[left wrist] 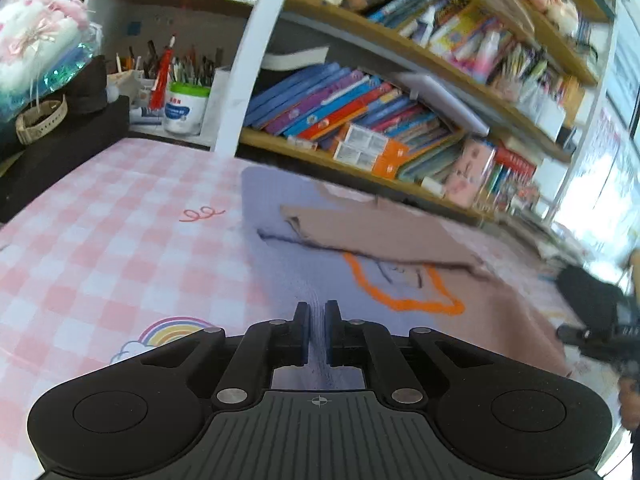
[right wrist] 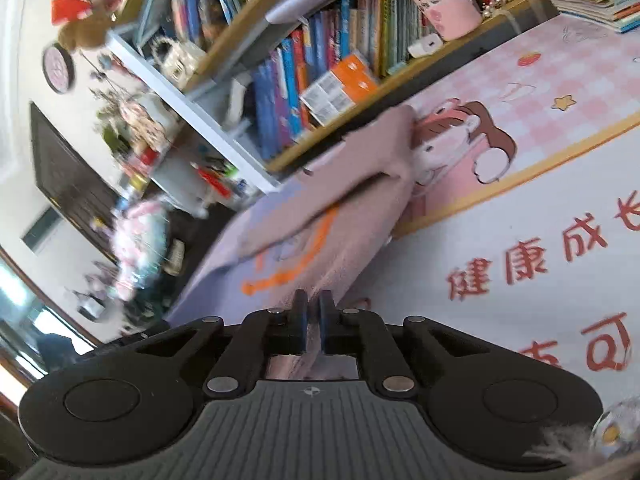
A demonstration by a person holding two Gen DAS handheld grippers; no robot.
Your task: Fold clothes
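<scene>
- Left gripper [left wrist: 317, 332]: held low and level over the tabletop [left wrist: 100, 248], pointing toward the bookshelf [left wrist: 360, 152]. Fingers nearly together with lilac cloth pinched in the narrow slot, so clamped on the garment [left wrist: 304, 256].
- Garment: lilac and dusty pink top with an orange outline print, lying on the tabletop straight ahead of the left fingers and spreading to their right. A pink flap is folded across it beyond the fingertips.
- Left of the left fingers: pink-check tabletop cover with a rainbow print [left wrist: 168, 336] just beside the left finger.
- Far ahead-left of the left fingers: white tub [left wrist: 185, 110] on the shelf base, and pen holders [left wrist: 132, 76] beside it crammed with brushes and pens.
- Ahead-right: bookshelf compartments packed with leaning books; an orange-and-white box [left wrist: 370, 152] lies on the lower shelf edge.
- Far right of the left fingers: the other gripper's black body [left wrist: 600, 320], blurred.
- Right gripper [right wrist: 313, 326]: rolled hard, so the scene tilts; fingers close together, pink cloth caught between them, gripping the garment [right wrist: 320, 216] edge.
- Garment runs ahead and to the left of the right fingers; to their right is a printed mat [right wrist: 520, 208] with a cartoon girl and red characters.
</scene>
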